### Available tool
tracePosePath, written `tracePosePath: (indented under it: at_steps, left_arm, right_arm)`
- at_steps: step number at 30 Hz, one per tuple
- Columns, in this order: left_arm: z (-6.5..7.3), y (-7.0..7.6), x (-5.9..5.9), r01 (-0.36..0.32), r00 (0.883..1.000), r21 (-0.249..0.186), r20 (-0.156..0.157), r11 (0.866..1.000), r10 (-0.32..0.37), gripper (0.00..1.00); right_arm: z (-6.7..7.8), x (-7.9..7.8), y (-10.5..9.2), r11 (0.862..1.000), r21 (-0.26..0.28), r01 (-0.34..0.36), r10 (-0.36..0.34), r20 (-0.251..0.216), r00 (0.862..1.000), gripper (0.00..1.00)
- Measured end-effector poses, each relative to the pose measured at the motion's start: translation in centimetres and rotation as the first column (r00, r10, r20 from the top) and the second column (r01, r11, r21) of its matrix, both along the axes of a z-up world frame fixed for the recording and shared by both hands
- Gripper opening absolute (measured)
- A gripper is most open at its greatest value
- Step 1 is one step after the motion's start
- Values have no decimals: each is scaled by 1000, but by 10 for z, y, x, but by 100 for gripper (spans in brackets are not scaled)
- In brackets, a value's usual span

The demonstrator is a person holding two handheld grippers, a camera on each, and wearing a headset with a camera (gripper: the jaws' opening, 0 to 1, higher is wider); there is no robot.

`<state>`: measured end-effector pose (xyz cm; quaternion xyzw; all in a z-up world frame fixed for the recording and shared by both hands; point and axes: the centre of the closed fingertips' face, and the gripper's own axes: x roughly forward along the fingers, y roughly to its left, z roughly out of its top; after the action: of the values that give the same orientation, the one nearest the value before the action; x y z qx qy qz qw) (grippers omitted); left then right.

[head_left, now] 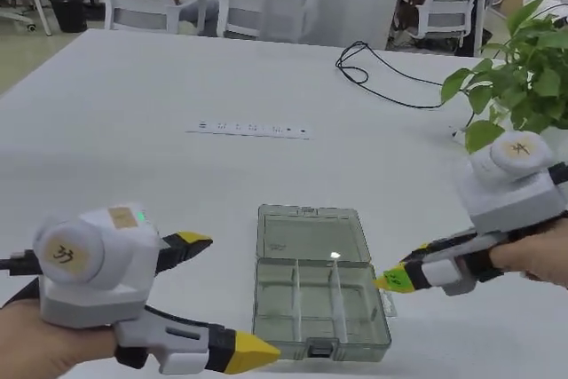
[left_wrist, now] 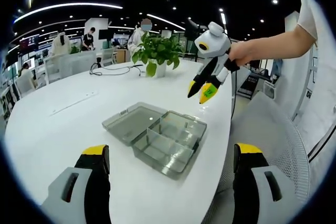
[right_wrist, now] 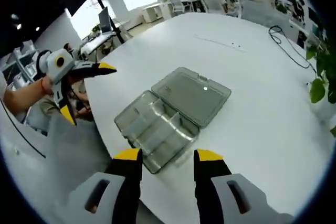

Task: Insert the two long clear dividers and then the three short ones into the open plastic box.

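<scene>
Jaws first: your left gripper [head_left: 222, 297] is spread wide, its yellow tips far apart with nothing between them. Your right gripper [head_left: 395, 280] stands only partly open, the tips a modest gap apart, and it grips nothing either.

For writing, each gripper carries a round tan disc with a dark handwritten mark, too blurred to read. A green tag [head_left: 397, 282] sits on a jaw tip of the right gripper, and its dark marks are also unreadable. Farther up the white table [head_left: 133, 113] lies a pale strip [head_left: 250, 129] with a row of small markings that cannot be made out.

The plastic box [head_left: 321, 343] lies open on the table between your two grippers, close to the near edge. It is clear with a grey tint. Its lid [head_left: 311, 235] is folded flat on the far side, and a small latch sits on the front wall. Clear dividers [head_left: 335, 295] stand in the base: two long ones run front to back, and cross pieces split the lanes. How many short ones there are cannot be told.

A leafy plant [head_left: 524, 68] and a black cable [head_left: 373, 68] sit at the far right.
</scene>
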<state>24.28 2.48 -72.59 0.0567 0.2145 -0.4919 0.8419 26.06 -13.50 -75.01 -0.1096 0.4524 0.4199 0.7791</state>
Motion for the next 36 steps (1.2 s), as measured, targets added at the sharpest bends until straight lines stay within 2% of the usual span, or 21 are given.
tracePosePath:
  at_steps: [1,3,4,6,7,9,11,13,15,16,18,20,23,24,27,29,32,35,36]
  left_arm:
    - [1,0,0,-1,1000,-1,-1,1000,1,100]
    - [1,1,-1,-1,1000,-1,0,1000,1,100]
    - [1,2,-1,-2,1000,-1,-2,1000,2,100]
    - [2,2,-1,-3,1000,-1,-3,1000,3,100]
    - [2,2,-2,-2,1000,-1,-4,1000,2,100]
    - [2,3,-3,1,1000,-4,-7,1000,-1,100]
    - [2,3,-4,5,1000,0,-8,1000,-5,100]
    - [1,4,-5,7,1000,3,-9,1000,-7,100]
    - [1,4,-5,8,1000,2,-10,1000,-8,100]
    - [2,4,-6,10,1000,-1,-13,1000,-10,100]
    - [1,4,-7,12,1000,0,-13,1000,-12,100]
    - [1,3,-7,18,1000,4,-14,1000,-18,100]
    - [0,3,-7,19,1000,2,-16,1000,-18,100]
    - [0,3,-7,19,1000,2,-17,1000,-19,100]
    - [-2,3,-7,24,1000,3,-20,1000,-24,100]
    - [-2,3,-7,24,1000,2,-21,1000,-24,100]
    - [-1,3,-7,22,1000,0,-22,1000,-22,100]
    - [-1,3,-6,22,1000,-1,-22,1000,-22,100]
    - [-1,3,-6,22,1000,-1,-21,1000,-22,100]
  right_arm:
    - [-1,-1,0,999,4,-48,48,30,998,42]
    - [-7,-4,-8,996,-31,-87,88,21,996,46]
    - [-8,-3,-8,992,-35,-123,125,48,991,48]
    - [-15,-5,-14,988,-59,-146,148,37,988,50]
    - [-16,-5,-14,981,-63,-183,187,56,981,51]
    - [-21,-7,-17,973,-77,-216,220,49,974,55]
    - [-25,-8,-20,957,-97,-272,278,61,959,57]
    - [-32,-9,-24,933,-131,-335,345,63,937,59]
    - [-38,-9,-28,917,-154,-369,381,62,922,59]
    - [-43,-8,-32,901,-171,-399,414,60,908,60]
    - [-50,-7,-35,880,-195,-433,450,50,892,59]
    - [-62,-9,-41,837,-242,-491,511,24,859,59]
    - [-76,-9,-46,785,-304,-540,569,7,822,57]
    - [-80,-9,-47,772,-320,-550,581,5,814,57]
    - [-88,-7,-46,757,-333,-563,598,3,802,52]
    - [-92,-7,-43,755,-328,-567,599,-4,800,52]
    - [-98,-7,-44,736,-344,-583,616,-17,788,50]
    - [-103,-7,-46,724,-351,-594,623,-37,781,49]
    - [-103,-7,-46,725,-353,-592,623,-33,782,48]
